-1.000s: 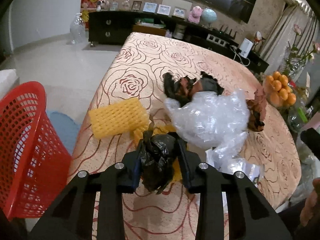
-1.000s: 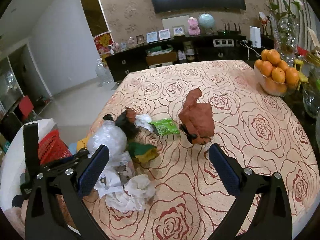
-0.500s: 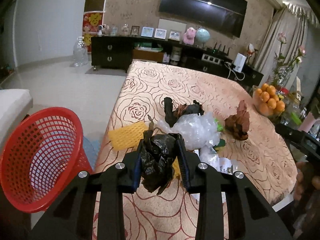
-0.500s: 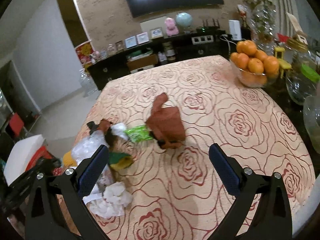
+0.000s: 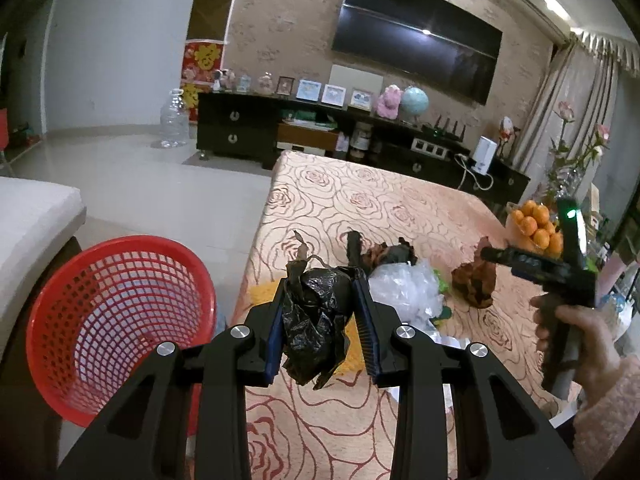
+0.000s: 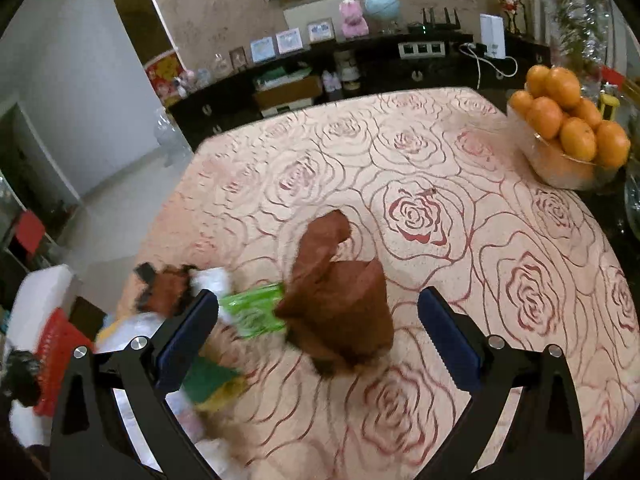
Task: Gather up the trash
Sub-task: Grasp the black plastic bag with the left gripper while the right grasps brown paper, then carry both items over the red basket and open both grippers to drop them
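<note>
Trash sits clamped in the left gripper (image 5: 320,320): a crumpled black bag (image 5: 314,320), at the centre of the left view, pinched between the blue pads and lifted clear of the table (image 5: 360,200). To its lower left stands the red basket (image 5: 116,320) on the floor, beside the table's edge. Right of the bag, on the rose-patterned cloth, lie a clear plastic wad (image 5: 404,292) and a brown paper bag (image 5: 476,284). At the far right a hand (image 5: 580,340) holds the right gripper (image 6: 318,332). In the right view its jaws stand wide, empty, hovering with the brown bag (image 6: 340,312) between the fingers but untouched; a green wrapper (image 6: 256,312) lies just left of the bag. Oranges (image 6: 568,120) fill a bowl at upper right.
</note>
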A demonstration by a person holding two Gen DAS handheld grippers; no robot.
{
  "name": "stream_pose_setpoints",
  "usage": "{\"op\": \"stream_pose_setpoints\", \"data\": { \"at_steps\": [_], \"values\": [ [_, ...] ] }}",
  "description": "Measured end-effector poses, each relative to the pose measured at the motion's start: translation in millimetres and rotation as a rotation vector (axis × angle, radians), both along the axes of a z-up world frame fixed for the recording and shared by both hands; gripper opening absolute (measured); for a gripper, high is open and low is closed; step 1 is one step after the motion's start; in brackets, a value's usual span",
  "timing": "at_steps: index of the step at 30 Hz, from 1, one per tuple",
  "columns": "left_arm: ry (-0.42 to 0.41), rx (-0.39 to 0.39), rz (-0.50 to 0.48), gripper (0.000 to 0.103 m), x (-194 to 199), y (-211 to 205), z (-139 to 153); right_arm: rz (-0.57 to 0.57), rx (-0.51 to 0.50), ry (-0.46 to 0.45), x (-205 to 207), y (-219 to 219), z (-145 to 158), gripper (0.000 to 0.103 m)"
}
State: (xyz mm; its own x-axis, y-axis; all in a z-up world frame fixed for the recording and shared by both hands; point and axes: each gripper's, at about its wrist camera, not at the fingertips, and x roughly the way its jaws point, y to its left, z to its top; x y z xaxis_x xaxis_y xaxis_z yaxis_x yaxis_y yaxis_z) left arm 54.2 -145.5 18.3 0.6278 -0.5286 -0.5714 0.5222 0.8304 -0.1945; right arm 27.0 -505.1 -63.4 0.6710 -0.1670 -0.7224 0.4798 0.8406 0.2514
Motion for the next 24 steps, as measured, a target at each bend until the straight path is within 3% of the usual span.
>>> {"op": "stream_pose_setpoints", "data": {
  "at_steps": [4,7,9,12,24],
  "values": [
    [-0.010,-0.002,0.017,0.030,0.4,4.2,3.2,-0.008,0.051,0.042,6.5,-10.1,-21.6,0.097],
    [-0.011,0.000,0.026,0.030,0.6,6.7,3.5,0.010,0.021,0.068,11.2,-6.9,-28.4,0.084],
    [-0.014,0.006,0.029,0.030,0.8,5.9,3.2,0.034,0.020,0.087,13.0,-4.9,-32.2,0.067],
    [-0.030,0.017,0.037,0.030,0.3,6.5,4.4,0.036,0.005,0.095,11.4,-3.6,-32.4,0.062],
    [-0.079,-0.004,0.077,0.030,-4.1,23.6,20.1,0.069,-0.077,-0.034,-12.1,27.6,15.1,0.060]
  ]
}}
